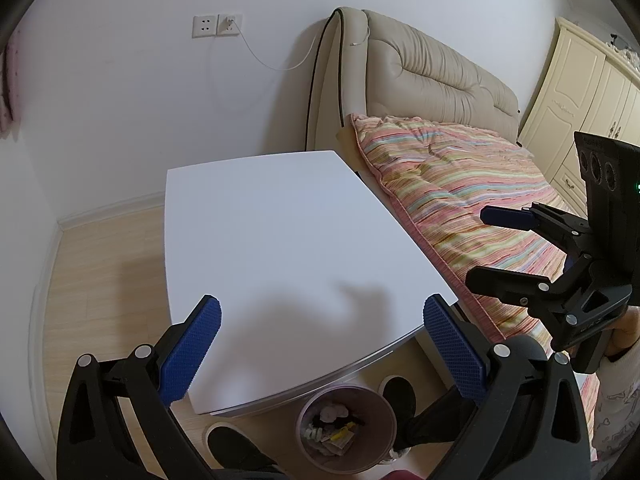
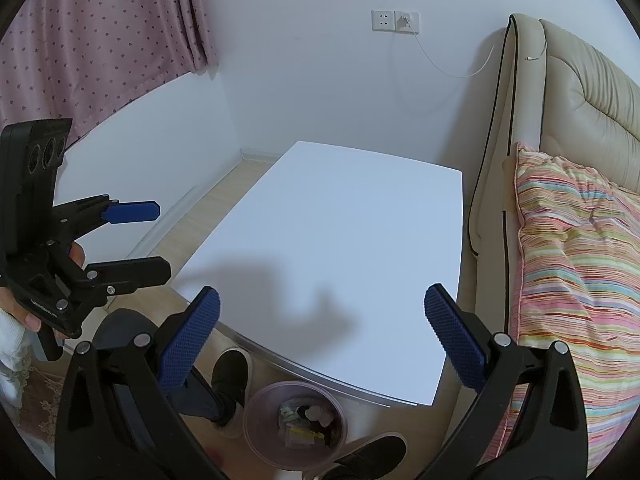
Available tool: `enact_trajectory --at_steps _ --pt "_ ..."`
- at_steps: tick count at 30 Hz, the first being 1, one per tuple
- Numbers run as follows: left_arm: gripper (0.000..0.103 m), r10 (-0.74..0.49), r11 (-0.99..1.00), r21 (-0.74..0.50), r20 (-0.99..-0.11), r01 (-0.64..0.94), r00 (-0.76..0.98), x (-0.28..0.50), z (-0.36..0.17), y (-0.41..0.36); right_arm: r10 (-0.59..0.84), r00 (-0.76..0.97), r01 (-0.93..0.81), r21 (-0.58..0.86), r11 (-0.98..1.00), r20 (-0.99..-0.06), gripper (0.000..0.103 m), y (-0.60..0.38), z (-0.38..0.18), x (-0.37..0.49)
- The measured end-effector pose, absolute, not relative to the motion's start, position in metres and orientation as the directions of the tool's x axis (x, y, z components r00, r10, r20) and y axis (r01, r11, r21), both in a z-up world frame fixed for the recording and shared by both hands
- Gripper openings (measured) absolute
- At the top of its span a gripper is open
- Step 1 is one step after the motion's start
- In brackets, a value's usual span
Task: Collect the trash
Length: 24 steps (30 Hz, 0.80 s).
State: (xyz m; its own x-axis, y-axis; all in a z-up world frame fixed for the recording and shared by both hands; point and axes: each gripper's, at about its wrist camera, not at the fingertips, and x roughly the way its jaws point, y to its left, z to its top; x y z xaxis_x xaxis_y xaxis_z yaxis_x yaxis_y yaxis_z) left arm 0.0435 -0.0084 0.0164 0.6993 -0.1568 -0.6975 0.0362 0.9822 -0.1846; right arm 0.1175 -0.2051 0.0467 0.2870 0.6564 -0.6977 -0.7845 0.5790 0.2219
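A: So how far along are we? The white worktop ahead of our fingers looks bare, bed just past the right ones.

B: Pretty much done, I'd guess. The trash sits in the bin below and between the fingers. Left gripper and right gripper both spread wide, holding nothing.

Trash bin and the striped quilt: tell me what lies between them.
In the right wrist view, the white table's near corner overhangs the gap between the trash bin and the striped quilt; below is bare floor.
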Motion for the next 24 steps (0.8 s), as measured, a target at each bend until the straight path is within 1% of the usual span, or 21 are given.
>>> enact_trajectory --at_steps 24 --pt "0.097 -0.159 0.982 -0.188 -0.703 0.034 0.693 0.0459 0.0128 -0.0091 0.655 0.286 -0.784 0.222 0.580 -0.700 0.100 -0.2064 0.0441 0.1184"
